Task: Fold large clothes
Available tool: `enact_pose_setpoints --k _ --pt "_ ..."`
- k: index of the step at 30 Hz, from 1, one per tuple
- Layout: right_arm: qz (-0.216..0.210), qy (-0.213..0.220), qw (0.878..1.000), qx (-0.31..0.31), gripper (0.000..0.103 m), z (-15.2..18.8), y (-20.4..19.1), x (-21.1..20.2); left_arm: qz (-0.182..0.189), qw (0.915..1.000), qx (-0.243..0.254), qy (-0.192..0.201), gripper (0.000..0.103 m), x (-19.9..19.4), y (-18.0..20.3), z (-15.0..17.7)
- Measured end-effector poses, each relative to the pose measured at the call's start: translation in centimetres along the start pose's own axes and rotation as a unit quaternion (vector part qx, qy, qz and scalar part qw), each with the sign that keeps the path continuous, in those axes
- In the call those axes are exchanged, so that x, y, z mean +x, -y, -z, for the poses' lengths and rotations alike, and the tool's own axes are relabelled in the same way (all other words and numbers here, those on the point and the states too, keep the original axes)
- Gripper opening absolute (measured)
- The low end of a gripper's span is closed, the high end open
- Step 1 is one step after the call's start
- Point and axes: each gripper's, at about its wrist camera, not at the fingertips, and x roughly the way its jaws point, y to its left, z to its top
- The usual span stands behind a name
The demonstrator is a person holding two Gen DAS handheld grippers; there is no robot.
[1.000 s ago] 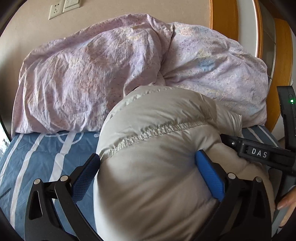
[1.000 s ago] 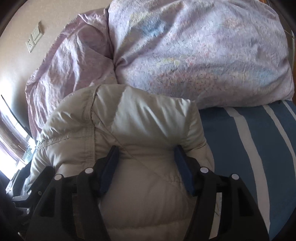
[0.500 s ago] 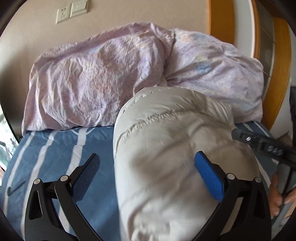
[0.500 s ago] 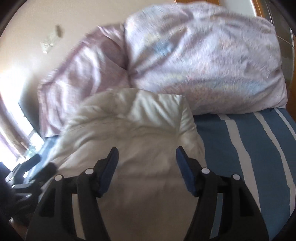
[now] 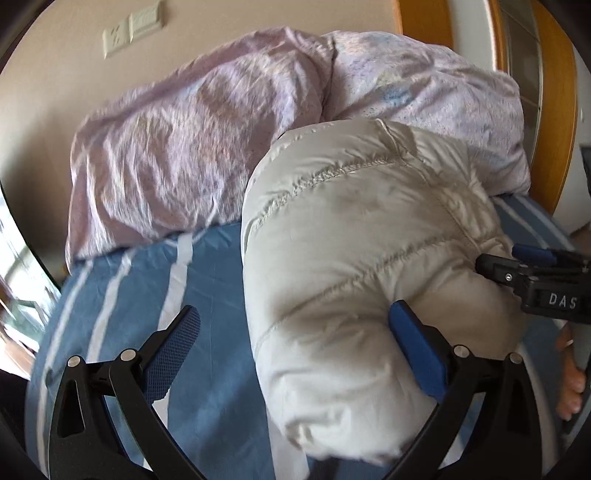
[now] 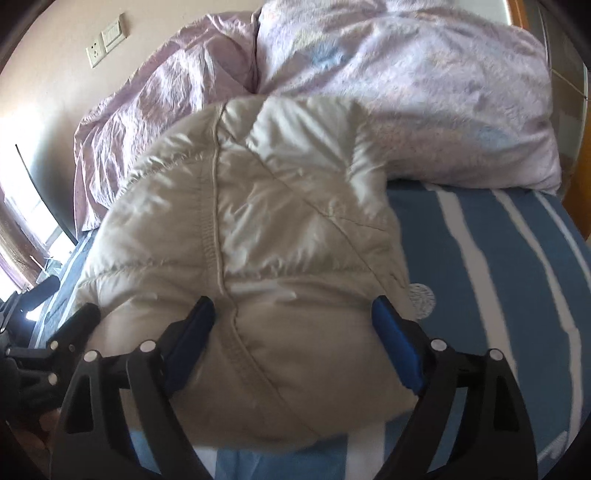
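Observation:
A beige puffer jacket lies bunched in a thick folded bundle on the blue striped bed sheet. My left gripper is open; its right pad touches the bundle's side, its left pad stands free over the sheet. In the right wrist view the same jacket fills the middle. My right gripper is open wide with the bundle's near end between its pads. The right gripper also shows in the left wrist view at the jacket's right side.
A crumpled lilac duvet and pillow lie piled at the head of the bed, right behind the jacket. A beige wall with sockets is behind. A wooden frame stands at the right. A window is at the left.
Both grippers pulled back a little from the bundle and the view tilted. The left side of the jacket slipped out of the left gripper's span, baring more sheet.

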Motion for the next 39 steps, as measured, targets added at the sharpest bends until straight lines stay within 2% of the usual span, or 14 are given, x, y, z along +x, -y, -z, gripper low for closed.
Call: enact_pose_setpoints --k 4,8,11,17,25,31,39 --pt "0.018 0.025 0.999 0.007 0.101 0.0 0.0 -3.3 0.016 0.9993 -0.032 0.004 0.102 -1.9 -1.8 0.0" --pt "0.056 0.050 0.997 -0.016 0.101 0.4 -0.7 -6.3 0.029 0.9981 -0.052 0.013 0.102 -4.1 -3.0 0.4" --pt "0.075 0.037 0.996 -0.035 0.101 0.9 -1.4 -7.5 0.025 0.9983 -0.052 0.004 0.102 -5.3 -3.1 0.7" --pt "0.074 0.030 0.995 -0.053 0.101 2.4 -3.3 -10.2 0.006 0.9979 -0.052 -0.039 0.102 -6.4 -2.3 1.8" --pt "0.089 0.001 0.994 -0.056 0.101 4.2 -4.0 -12.2 -0.017 0.9973 -0.049 -0.051 0.102 -9.0 -1.3 2.7" --pt "0.092 -0.017 0.994 -0.055 0.101 5.7 -3.9 -13.0 -0.007 0.9952 -0.038 -0.089 0.102 -9.4 0.1 3.5" --pt "0.090 -0.044 0.994 -0.050 0.101 6.9 -4.0 -13.4 -0.005 0.9928 -0.029 -0.116 0.102 -9.8 1.3 4.3"
